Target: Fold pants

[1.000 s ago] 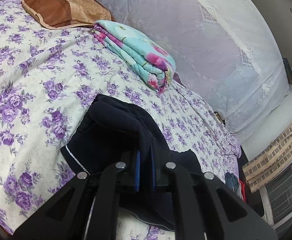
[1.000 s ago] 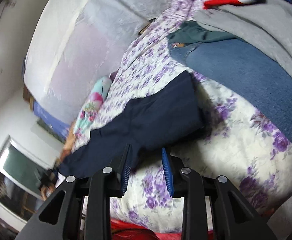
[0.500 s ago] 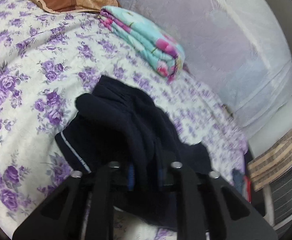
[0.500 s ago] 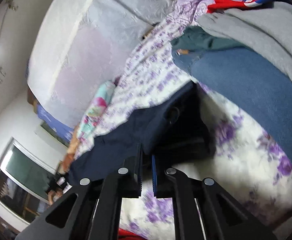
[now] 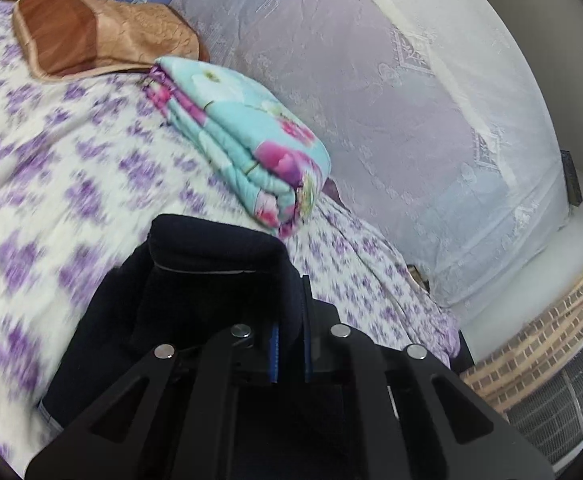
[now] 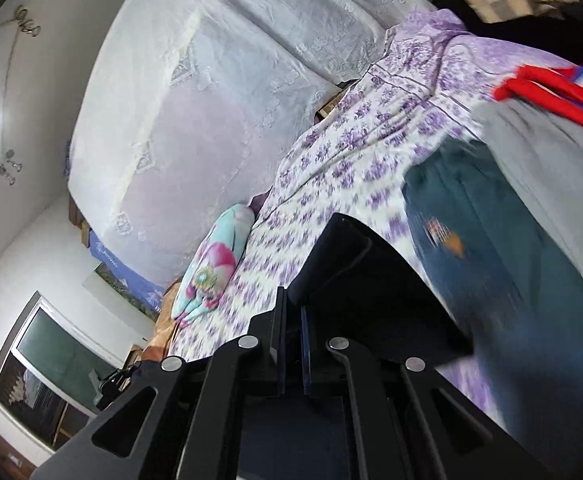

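Dark navy pants (image 5: 211,292) are bunched up over the floral bed sheet (image 5: 51,184). In the left wrist view my left gripper (image 5: 289,320) is shut on a fold of the pants, and the cloth is draped over its fingers and hides the tips. The same pants (image 6: 375,284) appear in the right wrist view, lifted off the bed sheet (image 6: 331,184). There my right gripper (image 6: 291,312) is shut on their edge, with the dark cloth pinched between the blue pads.
A folded turquoise floral blanket (image 5: 243,140) and a brown pillow (image 5: 103,36) lie at the head of the bed beside a white lace curtain (image 5: 431,92). In the right wrist view blue jeans (image 6: 511,280), a grey garment (image 6: 543,152) and a red one (image 6: 559,88) are piled on the right.
The right gripper shut on the pants' edge and lifted it. Both grippers rose and moved forward over the bed with the pants, toward the folded blanket.
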`<state>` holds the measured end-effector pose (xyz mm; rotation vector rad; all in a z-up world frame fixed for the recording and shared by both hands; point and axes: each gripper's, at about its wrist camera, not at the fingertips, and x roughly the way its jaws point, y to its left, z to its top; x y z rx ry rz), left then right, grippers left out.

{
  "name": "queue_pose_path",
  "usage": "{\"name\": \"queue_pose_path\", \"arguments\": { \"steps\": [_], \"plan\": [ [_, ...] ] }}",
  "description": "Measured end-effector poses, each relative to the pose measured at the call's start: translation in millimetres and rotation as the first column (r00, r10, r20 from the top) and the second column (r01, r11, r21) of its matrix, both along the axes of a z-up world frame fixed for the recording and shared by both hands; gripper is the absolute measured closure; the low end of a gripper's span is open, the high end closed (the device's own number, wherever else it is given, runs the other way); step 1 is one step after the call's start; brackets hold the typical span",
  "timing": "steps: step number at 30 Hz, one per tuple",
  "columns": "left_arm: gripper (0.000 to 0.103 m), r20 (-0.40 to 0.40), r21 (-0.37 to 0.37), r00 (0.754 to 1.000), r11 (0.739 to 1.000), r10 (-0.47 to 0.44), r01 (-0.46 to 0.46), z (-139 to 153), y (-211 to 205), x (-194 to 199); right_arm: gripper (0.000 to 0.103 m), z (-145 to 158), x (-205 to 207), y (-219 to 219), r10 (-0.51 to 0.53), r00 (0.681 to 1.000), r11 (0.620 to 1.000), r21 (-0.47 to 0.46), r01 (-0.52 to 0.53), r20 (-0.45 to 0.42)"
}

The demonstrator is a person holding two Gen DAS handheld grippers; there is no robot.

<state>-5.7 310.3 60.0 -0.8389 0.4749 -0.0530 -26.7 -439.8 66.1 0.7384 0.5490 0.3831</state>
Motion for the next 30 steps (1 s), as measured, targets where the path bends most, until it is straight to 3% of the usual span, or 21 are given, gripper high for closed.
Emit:
{"name": "queue_pose_path", "arguments": {
  "steps": [4, 6, 9, 12, 13, 15, 17, 21, 23, 24, 26, 27, 29, 30],
  "plan": [
    [0.096, -0.033, 0.032, 0.999, 0.999, 0.040, -0.039, 9, -1, 70, 0.097, -5, 87, 7, -0.025, 0.999, 0.999, -0.039, 0.023, -0.038],
    [0.096, -0.068, 0.063, 0.995, 0.996, 0.067, -0.063, 4, -3, 102, 0.097, -16, 152, 13, -0.054, 0.994, 0.997, -0.057, 0.049, -0.091],
    [0.096, -0.174, 0.101, 0.981, 0.993, 0.082, -0.065, -28, -5, 163, 0.097, -47, 222, 21, -0.110, 0.978, 0.991, -0.092, 0.095, -0.178],
    [0.093, -0.289, 0.056, 0.952, 0.994, 0.103, -0.091, -81, -2, 197, 0.096, -91, 275, 34, -0.154, 0.957, 0.979, -0.167, 0.114, -0.246],
    [0.093, -0.297, 0.062, 0.949, 0.994, 0.107, -0.093, -97, 0, 201, 0.095, -97, 278, 37, -0.162, 0.956, 0.976, -0.186, 0.117, -0.246],
    [0.090, -0.272, 0.055, 0.958, 0.996, 0.086, -0.074, -107, 2, 199, 0.091, -101, 279, 47, -0.178, 0.970, 0.950, -0.284, 0.125, -0.166],
    [0.081, -0.222, 0.026, 0.974, 0.998, 0.054, -0.049, -99, 7, 193, 0.085, -96, 273, 60, -0.172, 0.980, 0.911, -0.396, 0.118, -0.103],
    [0.068, -0.157, 0.056, 0.987, 0.998, 0.028, -0.019, -79, 0, 180, 0.085, -63, 253, 65, -0.159, 0.987, 0.888, -0.432, 0.155, 0.025],
    [0.058, -0.129, 0.106, 0.992, 0.994, 0.005, 0.008, -63, -12, 168, 0.084, -47, 239, 79, -0.095, 0.994, 0.876, -0.468, 0.111, 0.059],
    [0.053, -0.116, 0.121, 0.993, 0.992, -0.011, 0.025, -56, -17, 163, 0.081, -45, 238, 89, -0.062, 0.997, 0.864, -0.497, 0.078, 0.050],
    [0.049, -0.083, 0.130, 0.993, 0.987, -0.086, 0.096, -46, -31, 148, 0.045, -54, 239, 112, 0.012, 0.999, 0.820, -0.571, -0.027, -0.030],
    [0.043, -0.082, 0.132, 0.989, 0.982, -0.126, 0.136, -45, -37, 142, 0.042, -68, 245, 123, 0.042, 0.993, 0.791, -0.603, -0.101, -0.111],
    [0.031, -0.190, 0.195, 0.969, 0.961, -0.159, 0.196, -59, -51, 129, 0.042, -105, 259, 135, 0.060, 0.960, 0.727, -0.647, -0.229, -0.272],
    [0.034, -0.241, 0.221, 0.959, 0.953, -0.150, 0.205, -67, -53, 128, 0.043, -105, 255, 137, 0.057, 0.971, 0.713, -0.671, -0.203, -0.232]
  ]
}}
